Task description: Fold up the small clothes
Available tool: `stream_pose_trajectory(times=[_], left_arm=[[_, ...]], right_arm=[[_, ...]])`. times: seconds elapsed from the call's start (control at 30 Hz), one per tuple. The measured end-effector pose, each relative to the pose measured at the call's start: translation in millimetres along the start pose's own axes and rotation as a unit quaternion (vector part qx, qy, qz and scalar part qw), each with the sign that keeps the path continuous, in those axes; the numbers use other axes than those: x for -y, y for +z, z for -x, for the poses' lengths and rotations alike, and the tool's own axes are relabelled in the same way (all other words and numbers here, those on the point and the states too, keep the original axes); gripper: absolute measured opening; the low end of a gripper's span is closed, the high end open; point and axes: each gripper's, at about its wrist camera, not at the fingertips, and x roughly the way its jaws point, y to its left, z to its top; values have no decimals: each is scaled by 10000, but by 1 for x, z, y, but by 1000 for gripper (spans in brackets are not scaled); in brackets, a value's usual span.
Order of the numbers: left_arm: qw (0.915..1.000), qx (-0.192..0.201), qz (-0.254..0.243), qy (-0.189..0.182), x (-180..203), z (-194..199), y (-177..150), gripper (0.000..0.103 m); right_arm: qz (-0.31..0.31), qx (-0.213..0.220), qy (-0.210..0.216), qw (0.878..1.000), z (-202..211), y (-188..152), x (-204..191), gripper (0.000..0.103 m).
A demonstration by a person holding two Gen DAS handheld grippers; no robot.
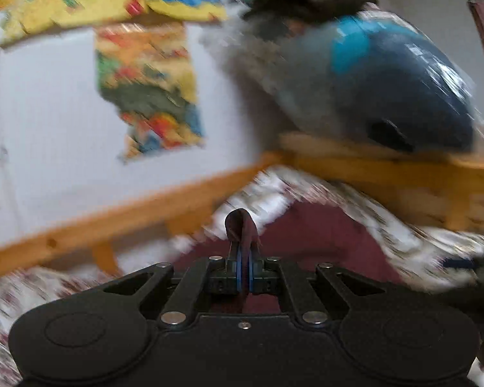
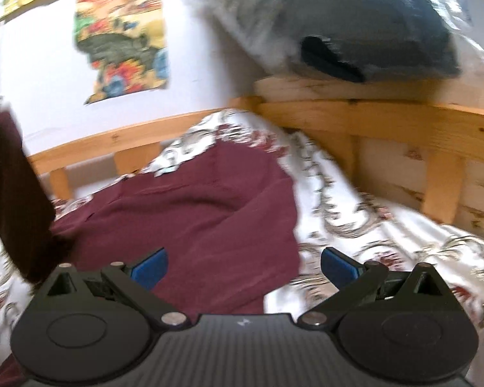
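The maroon garment (image 2: pixel 190 213) lies spread on the flowered bedsheet (image 2: pixel 371 225), right in front of the right gripper (image 2: pixel 243 266) and a little to its left. Its long side seems to run from the near left toward the far right corner of the bed, though blur makes the outline uncertain. The right gripper's blue pads (image 2: pixel 150 269) stand wide apart with nothing between them, hanging just above the near edge of the cloth.

The left gripper (image 1: pixel 243 258) is clamped tight on a small fold of the same maroon cloth (image 1: pixel 242 225), which pokes up past its tips. From the right-hand camera a lifted strip of the garment (image 2: pixel 16 193) rises at the far left, so the left hand appears to hold up that end while the rest lies flat. The right hand is the nearer one to the free, lying part.

Beyond the garment stand the wooden bed rail (image 2: pixel 387 119) and a white wall with a bright poster (image 2: pixel 122 48). A bulky blue-grey bag (image 2: pixel 355 32) sits on the rail at the far right, well apart from the cloth. Nothing lies on the garment itself, so the way looks open for carrying the raised end across.
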Motion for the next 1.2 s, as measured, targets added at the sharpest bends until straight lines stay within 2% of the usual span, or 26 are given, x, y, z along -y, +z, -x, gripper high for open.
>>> stream_pose_trajectory(times=[0.2,0.4,0.53,0.6,0.67,0.77,0.8,0.97,1.07,1.2], left_arm=[[9960,-627,303,-563,33,-24,-42,4],[9923,-930,-142,-808,55,-28,-77,4],[9882,-1232,-117,-908,61,-36,-93,5],[9850,-1401,-97,-1002,65,-37,-98,9],[9801,-1629,-162,-1121,70,-40,-104,30],[9741,-1928,-309,-1143,77,-42,-111,54],[9732,-1971,-313,-1146,77,-41,-113,58],[9747,-1832,-1,-1278,65,-23,-109,89],[9743,-1902,321,-1161,49,-11,-108,100],[9723,-2082,535,-914,25,1,-113,102]], right_arm=[[-128,143,-383,9991,-1,9,28,103],[-404,175,-645,9969,-1,13,50,103],[-450,130,-639,9969,-2,12,53,103],[-426,108,-592,9973,-2,12,51,103],[-364,81,-564,9977,-3,11,48,103],[-253,29,-554,9981,-4,11,44,103],[-229,16,-554,9982,-4,10,43,103],[-131,-136,-476,9987,-7,6,39,103],[106,-301,-259,9992,-10,0,27,103],[550,-489,108,9972,-15,-12,2,103]])
